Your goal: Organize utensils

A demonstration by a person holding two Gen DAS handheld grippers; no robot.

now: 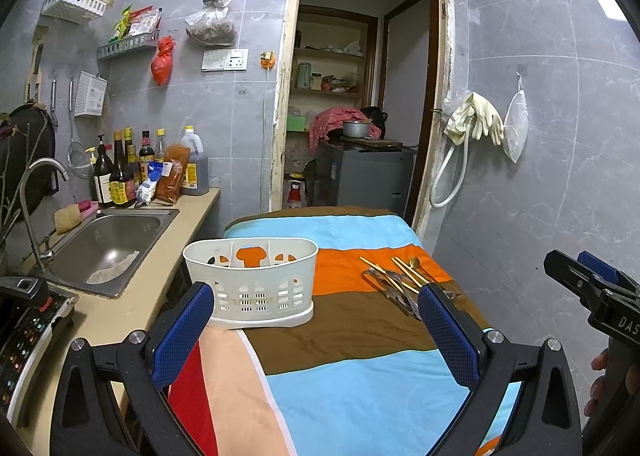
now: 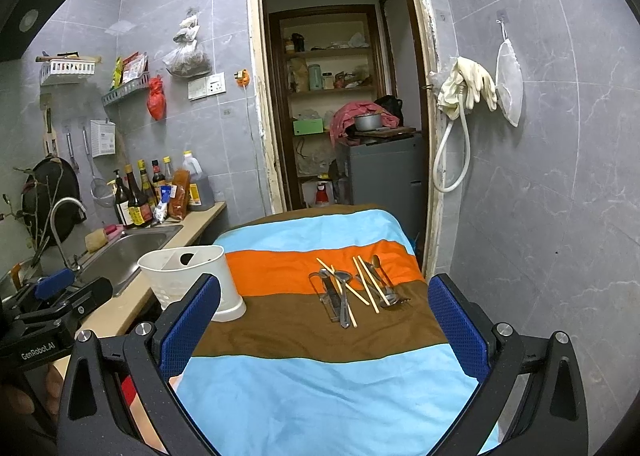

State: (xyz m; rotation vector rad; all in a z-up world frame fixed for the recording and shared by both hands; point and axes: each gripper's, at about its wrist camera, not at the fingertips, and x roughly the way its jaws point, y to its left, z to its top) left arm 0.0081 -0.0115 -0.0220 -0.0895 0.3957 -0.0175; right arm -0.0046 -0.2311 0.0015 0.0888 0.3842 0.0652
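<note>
A cloth-covered table (image 2: 320, 376) stood in front of a doorway (image 2: 340, 96). On it, toward the left edge, stood a caddy (image 1: 250, 282). To its right, well apart, lay a heap of utensils (image 2: 356, 290): chopsticks (image 2: 366, 288) lay across spoons (image 2: 344, 278). Left of the table ran a counter (image 1: 168, 256) with a sink (image 1: 108, 250) set in it. Bottles (image 1: 120, 172) stood behind the sink, against the wall. Gloves (image 2: 468, 86) hung on the wall right of the doorway.

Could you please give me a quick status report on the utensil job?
Left tool open, empty. Right tool open, empty. Utensils loose on striped cloth, white caddy empty. Nothing blocking.
</note>
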